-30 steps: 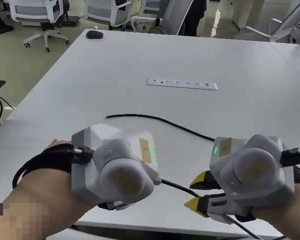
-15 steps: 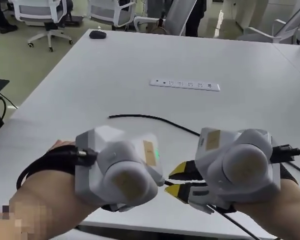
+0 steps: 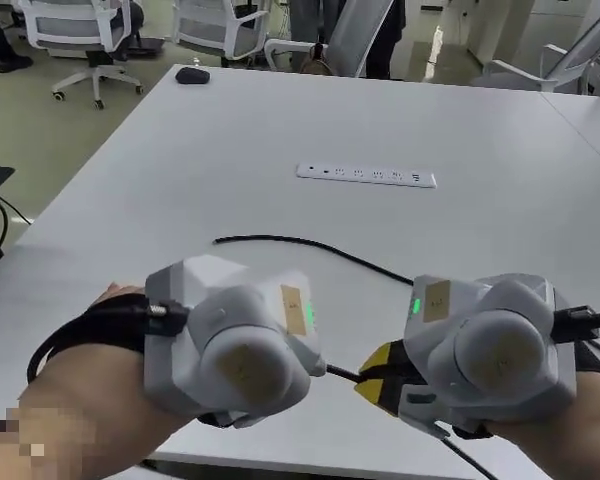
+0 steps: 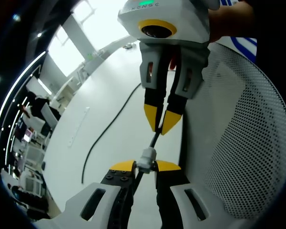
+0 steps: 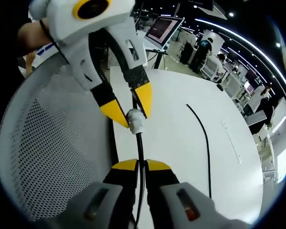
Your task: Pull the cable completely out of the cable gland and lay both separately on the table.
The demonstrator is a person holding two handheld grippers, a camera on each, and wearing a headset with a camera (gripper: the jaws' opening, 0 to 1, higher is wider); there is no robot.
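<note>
At the near edge of a white table [image 3: 400, 110], the left gripper [image 4: 145, 166] is pinching the white cable gland [image 4: 146, 159] between its yellow tips. Just to its right, the right gripper [image 5: 141, 165] is clamping its jaws on the black cable [image 3: 310, 243] close beside the gland, which the cable is threading through. Beyond the grippers, the cable is trailing across the tabletop, ending short of a white power strip [image 3: 366, 175].

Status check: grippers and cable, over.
Left gripper shut on gland. Right gripper shut on cable. Cable not yet out. Power strip well clear.
</note>
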